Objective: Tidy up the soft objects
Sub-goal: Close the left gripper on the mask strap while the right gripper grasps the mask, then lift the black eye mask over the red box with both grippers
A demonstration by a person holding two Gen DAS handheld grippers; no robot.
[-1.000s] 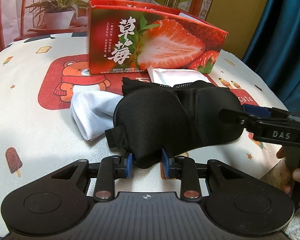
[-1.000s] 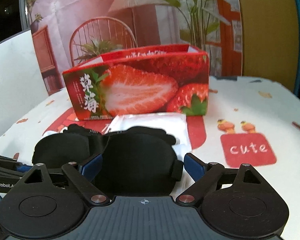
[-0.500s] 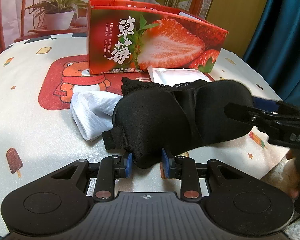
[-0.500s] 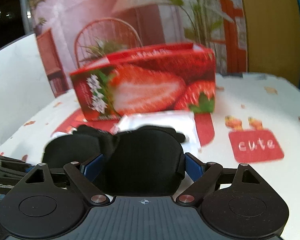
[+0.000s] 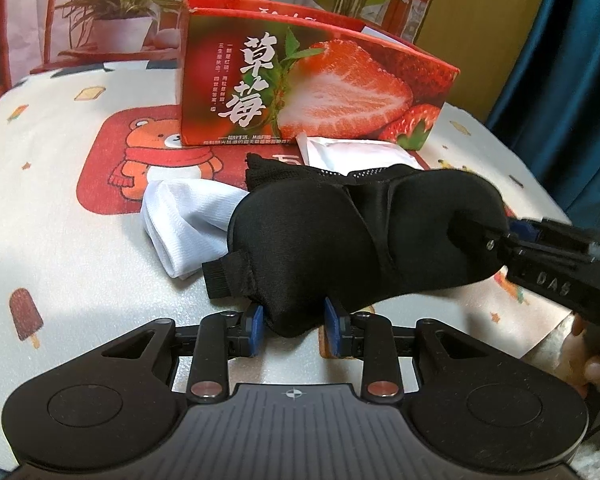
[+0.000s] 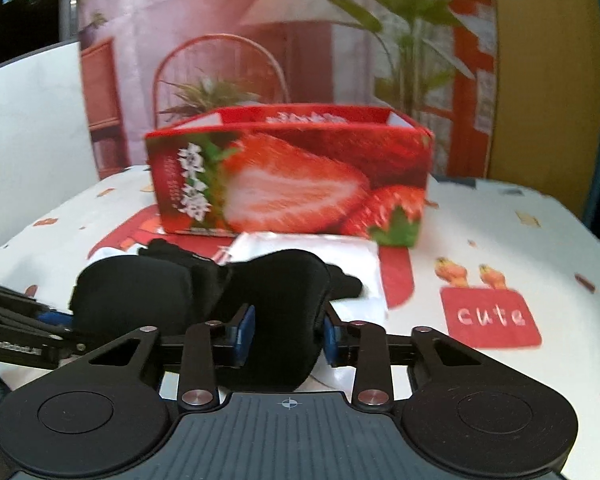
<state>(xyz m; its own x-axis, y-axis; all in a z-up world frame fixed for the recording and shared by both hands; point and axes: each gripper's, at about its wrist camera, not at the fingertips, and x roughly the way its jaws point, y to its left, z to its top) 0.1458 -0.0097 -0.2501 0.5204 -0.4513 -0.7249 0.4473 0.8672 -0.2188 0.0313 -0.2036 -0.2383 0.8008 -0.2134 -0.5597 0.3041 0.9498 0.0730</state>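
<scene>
The left gripper and the right gripper each clamp one end of the black eye mask, held above the table before the strawberry box.

Black eye mask, white sock, red strawberry-printed box, cream tablecloth with red bear patch, blue gripper pads.

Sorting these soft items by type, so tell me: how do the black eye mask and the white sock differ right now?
The eye mask is black, padded and contoured; the white sock is thin ribbed knit. The mask is lifted, clamped at one end by the left gripper and at the other by the right gripper; the sock lies crumpled on the tablecloth, untouched. Both are soft fabric, outside the strawberry box.
</scene>
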